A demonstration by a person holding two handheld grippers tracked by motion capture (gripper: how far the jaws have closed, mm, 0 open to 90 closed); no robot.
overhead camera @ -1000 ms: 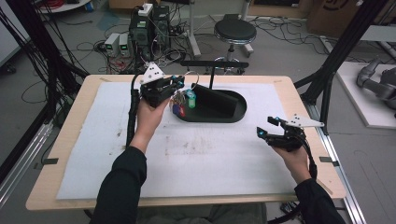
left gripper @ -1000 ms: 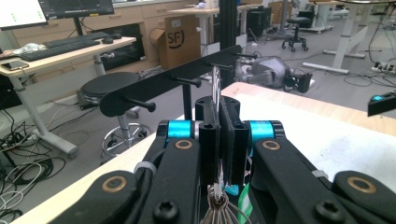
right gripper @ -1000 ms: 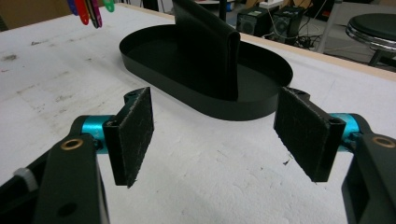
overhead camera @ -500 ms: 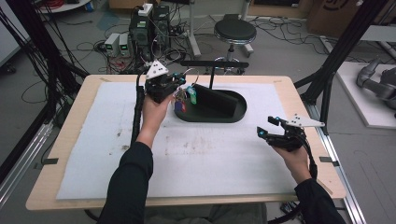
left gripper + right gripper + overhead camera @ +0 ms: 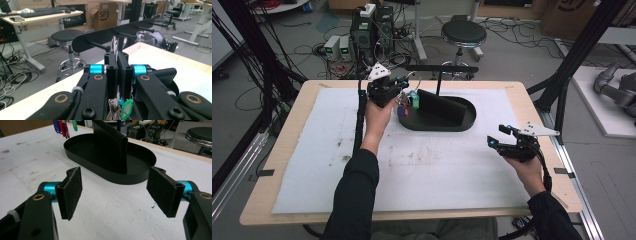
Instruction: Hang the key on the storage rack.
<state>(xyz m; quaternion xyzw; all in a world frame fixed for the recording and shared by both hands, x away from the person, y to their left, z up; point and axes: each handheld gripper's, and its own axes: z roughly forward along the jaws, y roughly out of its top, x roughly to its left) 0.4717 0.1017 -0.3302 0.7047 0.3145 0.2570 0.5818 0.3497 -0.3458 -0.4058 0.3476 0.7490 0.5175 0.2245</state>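
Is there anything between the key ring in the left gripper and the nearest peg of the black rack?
Nothing visible. In the left gripper view, the left gripper is shut on the key ring, which stands just before the tip of the nearest peg of the rack, with open air between.

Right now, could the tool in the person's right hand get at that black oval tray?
Probably yes. The right tool is open and holds nothing, and the black oval tray lies straight ahead of it, with bare white mat between them. The left tool, holding a bunch of keys, is over the tray's far end.
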